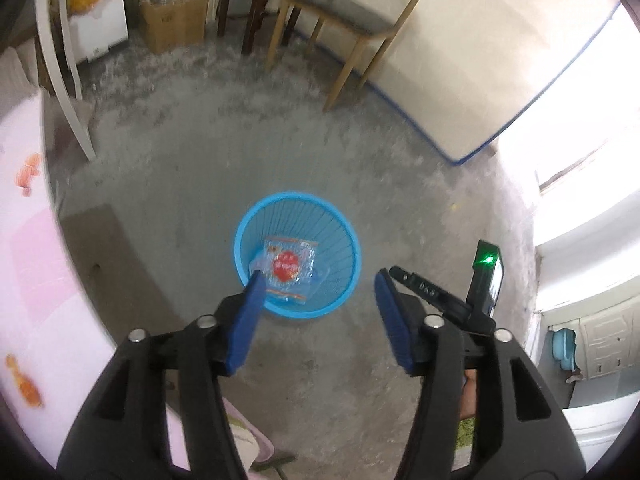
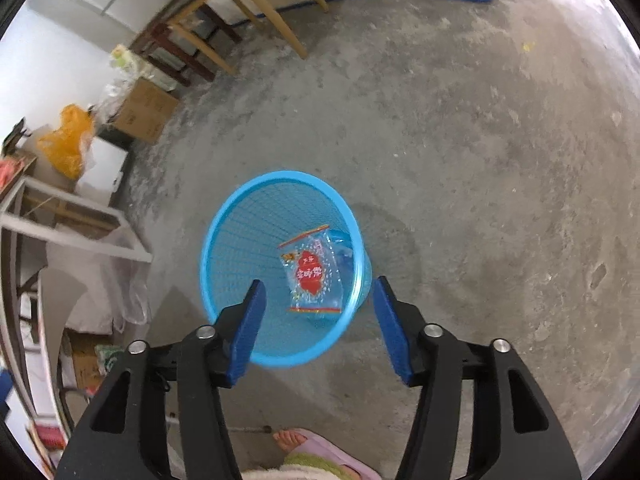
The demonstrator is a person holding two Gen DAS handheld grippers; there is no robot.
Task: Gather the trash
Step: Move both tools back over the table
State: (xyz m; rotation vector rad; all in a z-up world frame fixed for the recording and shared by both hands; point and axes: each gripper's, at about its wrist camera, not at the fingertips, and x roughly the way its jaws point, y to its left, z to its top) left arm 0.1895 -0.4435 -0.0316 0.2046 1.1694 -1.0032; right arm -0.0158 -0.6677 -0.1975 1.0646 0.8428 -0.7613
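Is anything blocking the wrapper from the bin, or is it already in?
Nothing blocks it. The wrapper already lies inside the blue bin, leaning on its wall. Both tongs, left and right, hang open and empty above the bin.

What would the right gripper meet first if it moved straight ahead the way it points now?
Probably the blue basket: the right gripper, jaws open and empty, aims into its open mouth, toward the plastic bag inside. Depth is unclear, so rim or bag could come first.
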